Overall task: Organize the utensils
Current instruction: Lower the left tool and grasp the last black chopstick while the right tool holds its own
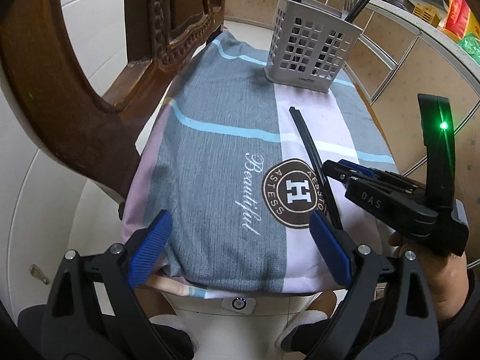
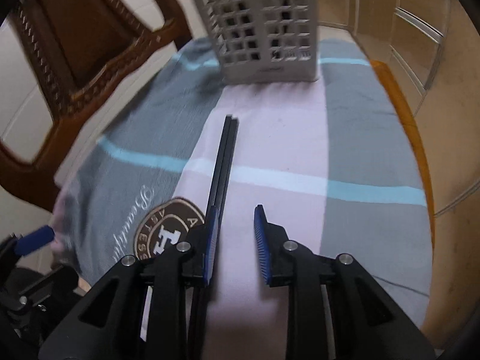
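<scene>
A pair of black chopsticks (image 1: pixel 309 144) lies on the cloth-covered table (image 1: pixel 216 150), pointing toward a grey slotted utensil holder (image 1: pixel 312 51) at the far end that holds several black chopsticks. In the right wrist view the chopsticks (image 2: pixel 225 156) run along the inner face of the left blue pad; my right gripper (image 2: pixel 235 240) is open around them, jaws apart. The holder (image 2: pixel 261 30) stands straight ahead. My left gripper (image 1: pixel 240 249) is open and empty over the near edge of the table. The right gripper (image 1: pixel 339 171) shows at the right of the left wrist view.
A carved brown wooden chair (image 1: pixel 99 69) stands close on the left of the table. Beige cabinets and a countertop (image 1: pixel 420 30) with dishes and packets run along the right. The floor lies below the table's near edge.
</scene>
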`<state>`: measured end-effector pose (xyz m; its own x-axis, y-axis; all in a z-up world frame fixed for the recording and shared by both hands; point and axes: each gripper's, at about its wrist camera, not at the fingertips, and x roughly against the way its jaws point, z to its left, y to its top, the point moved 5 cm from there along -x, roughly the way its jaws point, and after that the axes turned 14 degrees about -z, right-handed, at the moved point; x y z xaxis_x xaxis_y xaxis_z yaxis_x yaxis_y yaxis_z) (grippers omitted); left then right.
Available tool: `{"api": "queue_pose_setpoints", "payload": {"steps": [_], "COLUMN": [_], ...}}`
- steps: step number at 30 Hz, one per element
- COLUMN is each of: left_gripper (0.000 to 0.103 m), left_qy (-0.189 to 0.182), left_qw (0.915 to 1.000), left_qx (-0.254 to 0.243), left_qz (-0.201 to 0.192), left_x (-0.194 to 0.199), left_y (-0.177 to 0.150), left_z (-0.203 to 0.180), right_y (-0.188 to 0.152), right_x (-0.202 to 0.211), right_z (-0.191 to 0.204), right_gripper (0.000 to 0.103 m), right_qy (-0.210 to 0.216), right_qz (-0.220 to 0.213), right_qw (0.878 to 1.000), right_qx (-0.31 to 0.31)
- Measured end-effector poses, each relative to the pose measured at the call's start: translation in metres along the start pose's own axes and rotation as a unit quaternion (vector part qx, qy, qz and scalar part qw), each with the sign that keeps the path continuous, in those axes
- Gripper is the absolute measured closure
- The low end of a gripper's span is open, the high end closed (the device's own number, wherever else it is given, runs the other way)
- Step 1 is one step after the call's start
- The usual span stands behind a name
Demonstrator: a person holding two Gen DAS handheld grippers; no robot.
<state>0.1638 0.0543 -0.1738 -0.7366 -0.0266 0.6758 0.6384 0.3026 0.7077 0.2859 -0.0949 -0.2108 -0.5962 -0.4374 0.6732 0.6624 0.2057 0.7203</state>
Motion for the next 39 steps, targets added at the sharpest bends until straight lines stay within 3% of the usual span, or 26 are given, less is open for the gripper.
{"api": "queue_pose_setpoints", "payload": {"steps": [6,11,15,21,25,27,29,31,35,37,39], "left_gripper": [0.012,0.012,0.012,0.012,0.013,0.030,0.043,0.047,0.051,0.057,0.071], "left_qy": [0.005,0.014,0.017,0.010,-0.011,-0.018,-0.002,0.005,0.018,0.030,0.035], "left_qw": [1.0000,0.9998,0.9997,0.9992,0.9973,0.9954,0.9935,0.9911,0.9910,0.9904,0.9896], "left_qx": [-0.004,-0.007,-0.014,-0.036,-0.051,-0.052,-0.051,-0.037,-0.025,-0.037,-0.054], "left_qz": [0.007,0.010,0.010,0.016,0.051,0.079,0.101,0.128,0.130,0.130,0.129], "left_x": [-0.005,-0.010,-0.015,-0.035,-0.076,-0.101,-0.122,-0.145,-0.157,-0.160,-0.162], "left_y": [-0.003,-0.001,0.005,0.023,0.045,0.053,0.057,0.058,0.068,0.071,0.072], "left_z": [0.000,0.000,-0.003,-0.022,-0.050,-0.062,-0.065,-0.063,-0.059,-0.060,-0.063], "right_y": [-0.002,0.003,0.000,0.001,0.016,0.028,0.039,0.051,0.070,0.077,0.082], "right_x": [-0.006,-0.012,-0.015,-0.007,-0.016,-0.025,-0.035,-0.047,-0.066,-0.076,-0.084], "right_z": [0.007,0.011,0.006,-0.022,-0.045,-0.055,-0.058,-0.059,-0.060,-0.057,-0.052], "right_gripper": [0.077,0.077,0.070,0.070,0.070,0.070,0.070,0.070,0.071,0.073,0.077], "right_qy": [0.006,-0.038,-0.052,-0.068,-0.072,-0.068,-0.053,-0.043,-0.022,-0.019,-0.023], "right_qz": [0.009,0.004,0.024,0.016,0.027,0.032,0.037,0.042,0.057,0.066,0.073], "right_qw": [1.000,0.998,0.995,0.996,0.997,0.997,0.998,0.998,0.997,0.996,0.994], "right_qx": [0.012,0.055,0.078,0.048,0.032,0.029,0.023,0.030,0.048,0.064,0.081]}}
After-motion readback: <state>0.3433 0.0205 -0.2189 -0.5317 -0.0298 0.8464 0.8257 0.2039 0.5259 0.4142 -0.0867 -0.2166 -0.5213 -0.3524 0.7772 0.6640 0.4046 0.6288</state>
